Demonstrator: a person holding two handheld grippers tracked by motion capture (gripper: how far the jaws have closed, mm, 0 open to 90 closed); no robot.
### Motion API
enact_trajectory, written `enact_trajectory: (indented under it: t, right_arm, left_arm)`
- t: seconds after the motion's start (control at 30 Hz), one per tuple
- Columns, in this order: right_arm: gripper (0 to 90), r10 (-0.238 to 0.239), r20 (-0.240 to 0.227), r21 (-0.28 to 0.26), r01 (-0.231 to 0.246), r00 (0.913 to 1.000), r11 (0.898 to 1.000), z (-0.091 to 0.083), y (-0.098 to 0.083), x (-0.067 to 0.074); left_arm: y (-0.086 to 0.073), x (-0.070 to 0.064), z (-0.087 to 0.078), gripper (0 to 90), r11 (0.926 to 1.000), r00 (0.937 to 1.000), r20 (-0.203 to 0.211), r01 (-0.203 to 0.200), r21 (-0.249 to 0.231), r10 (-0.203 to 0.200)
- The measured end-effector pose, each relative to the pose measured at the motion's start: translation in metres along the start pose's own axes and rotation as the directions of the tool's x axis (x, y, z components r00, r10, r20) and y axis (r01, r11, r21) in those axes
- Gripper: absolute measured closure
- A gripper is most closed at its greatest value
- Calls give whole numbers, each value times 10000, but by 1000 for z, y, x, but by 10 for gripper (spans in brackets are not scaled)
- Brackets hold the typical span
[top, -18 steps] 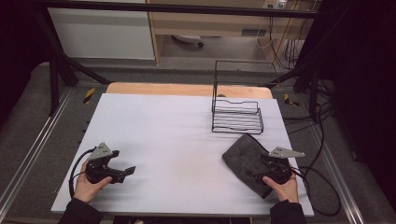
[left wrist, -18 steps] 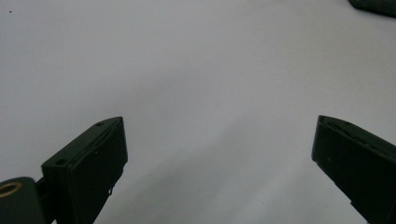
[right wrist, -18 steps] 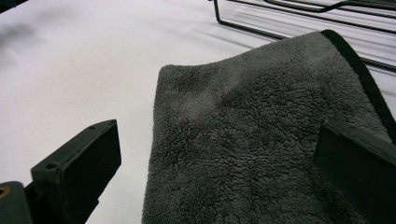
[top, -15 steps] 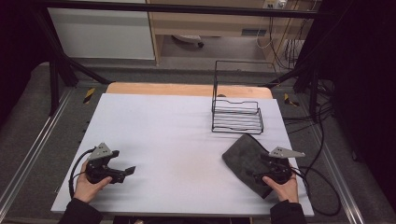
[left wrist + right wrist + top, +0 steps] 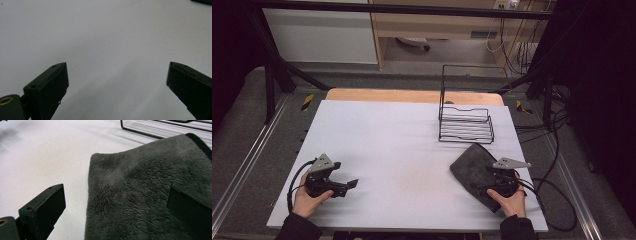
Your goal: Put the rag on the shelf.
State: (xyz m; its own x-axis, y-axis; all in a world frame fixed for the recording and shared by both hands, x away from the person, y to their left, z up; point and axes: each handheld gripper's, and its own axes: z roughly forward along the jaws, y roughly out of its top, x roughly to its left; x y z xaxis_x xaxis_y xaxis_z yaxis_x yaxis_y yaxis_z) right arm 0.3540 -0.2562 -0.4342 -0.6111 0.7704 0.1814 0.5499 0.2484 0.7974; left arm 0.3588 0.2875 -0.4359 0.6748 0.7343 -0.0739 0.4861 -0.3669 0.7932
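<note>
A white table (image 5: 412,145) stands in a dim room, with a wooden strip along its far edge. A dark grey cloth (image 5: 474,170) lies flat near the table's right front, just in front of a black wire rack (image 5: 465,122). The right gripper (image 5: 492,176) rests over the cloth's near part, jaws spread wide, one above the fabric and one above bare table. The left gripper (image 5: 353,183) sits well apart at the left front, jaws wide open over bare table, holding nothing.
</note>
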Motion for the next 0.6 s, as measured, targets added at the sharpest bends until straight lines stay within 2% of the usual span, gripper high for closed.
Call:
enact_trajectory:
  t: [0.23, 0.3, 0.4, 0.5, 0.6]
  right_arm:
    - [41, -47, -99, 109, 48, 9999, 9999, 7, 5, 10]
    - [57, -275, -64, 216, 277, 9996, 9994, 12, 8, 14]
    - [70, -379, -46, 292, 380, 9993, 9989, 15, 10, 19]
    - [107, -546, -9, 307, 546, 9985, 9980, 20, 15, 24]
    - [181, -812, -5, 364, 812, 9967, 9960, 29, 21, 31]
  left_arm:
    - [0, 1, 0, 40, 10000, 10000, -19, 41, -17, -41]
    - [0, 2, 0, 41, 10000, 10000, -27, 56, 4, -56]
    - [0, 2, 0, 43, 10000, 10000, -41, 82, 22, -82]
    - [0, 2, 0, 45, 9999, 9999, -69, 129, -25, -129]
    - [0, 2, 0, 49, 9999, 9999, -71, 134, -28, -134]
